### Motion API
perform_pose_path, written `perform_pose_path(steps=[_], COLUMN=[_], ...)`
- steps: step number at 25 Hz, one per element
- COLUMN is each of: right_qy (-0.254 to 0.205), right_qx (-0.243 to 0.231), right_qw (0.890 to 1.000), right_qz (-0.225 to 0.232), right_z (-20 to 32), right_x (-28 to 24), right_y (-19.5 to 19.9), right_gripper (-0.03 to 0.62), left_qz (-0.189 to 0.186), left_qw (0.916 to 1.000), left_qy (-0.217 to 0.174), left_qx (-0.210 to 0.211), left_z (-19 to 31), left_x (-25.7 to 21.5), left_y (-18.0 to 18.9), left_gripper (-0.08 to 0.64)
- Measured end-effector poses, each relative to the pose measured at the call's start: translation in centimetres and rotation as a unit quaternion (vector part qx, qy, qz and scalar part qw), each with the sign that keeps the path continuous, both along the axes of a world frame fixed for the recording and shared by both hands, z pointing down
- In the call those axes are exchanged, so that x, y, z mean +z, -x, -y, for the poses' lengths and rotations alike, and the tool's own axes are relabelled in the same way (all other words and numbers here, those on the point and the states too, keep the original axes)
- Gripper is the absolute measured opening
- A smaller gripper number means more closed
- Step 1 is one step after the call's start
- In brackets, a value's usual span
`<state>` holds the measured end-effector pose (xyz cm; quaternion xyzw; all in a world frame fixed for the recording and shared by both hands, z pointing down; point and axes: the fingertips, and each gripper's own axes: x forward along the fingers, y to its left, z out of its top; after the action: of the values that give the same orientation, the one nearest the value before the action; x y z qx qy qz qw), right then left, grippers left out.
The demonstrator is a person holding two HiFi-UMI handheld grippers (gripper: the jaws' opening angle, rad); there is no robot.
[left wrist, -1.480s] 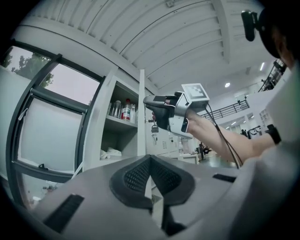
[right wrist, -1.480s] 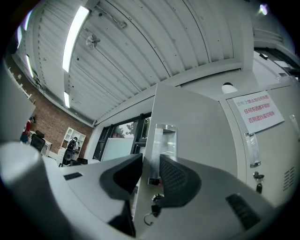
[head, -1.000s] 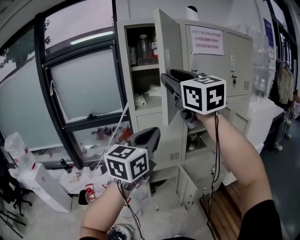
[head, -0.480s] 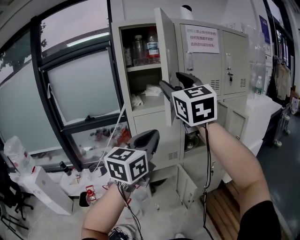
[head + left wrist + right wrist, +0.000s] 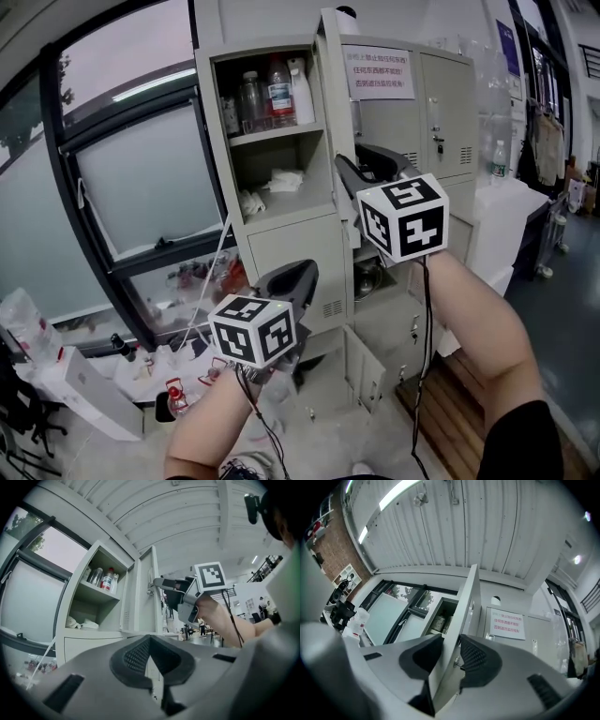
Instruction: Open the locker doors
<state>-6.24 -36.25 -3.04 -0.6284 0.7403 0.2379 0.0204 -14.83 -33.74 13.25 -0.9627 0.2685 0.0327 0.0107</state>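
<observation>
I hold the right gripper (image 5: 354, 171) raised, its jaws just closed onto the beige metal locker door (image 5: 336, 84); the left gripper (image 5: 291, 278) sits low and level, jaws together.

Head view bright and even: daylight pours in from big window (image 5: 141, 178) at left, upper pane washed pale. Locker (image 5: 286, 248) shelves sit in soft shadow. Head view crisp through centre. Strong fisheye: window frame bows, locker leans. Both gripper views ringed by black vignette. Right gripper view: ceiling strip light (image 5: 396, 491) blown white, small glare spots at right edge. Left gripper (image 5: 149, 639) fills lower frame, grey and soft; locker door (image 5: 464, 616) close to lens, slightly soft too.
</observation>
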Motion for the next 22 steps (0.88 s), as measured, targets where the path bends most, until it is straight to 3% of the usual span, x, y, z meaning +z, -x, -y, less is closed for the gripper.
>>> perform_pose_path(steps=[15, 22], right_qy=[0.000, 0.006], right_qx=[0.016, 0.022], right_qw=[0.997, 0.996], right_qz=[0.079, 0.092], right_z=[-1.1, -1.2], right_x=[0.4, 0.6], right_y=[-6.4, -8.0], right_gripper=[0.095, 0.094], left_qz=[0.014, 0.008], left_qw=[0.9999, 0.9999], left_qy=[-0.001, -0.003], left_qx=[0.007, 0.006], left_z=[-0.8, -1.2], left_x=[0.3, 0.4], left_y=[-1.8, -2.2], left_gripper=[-0.002, -0.002])
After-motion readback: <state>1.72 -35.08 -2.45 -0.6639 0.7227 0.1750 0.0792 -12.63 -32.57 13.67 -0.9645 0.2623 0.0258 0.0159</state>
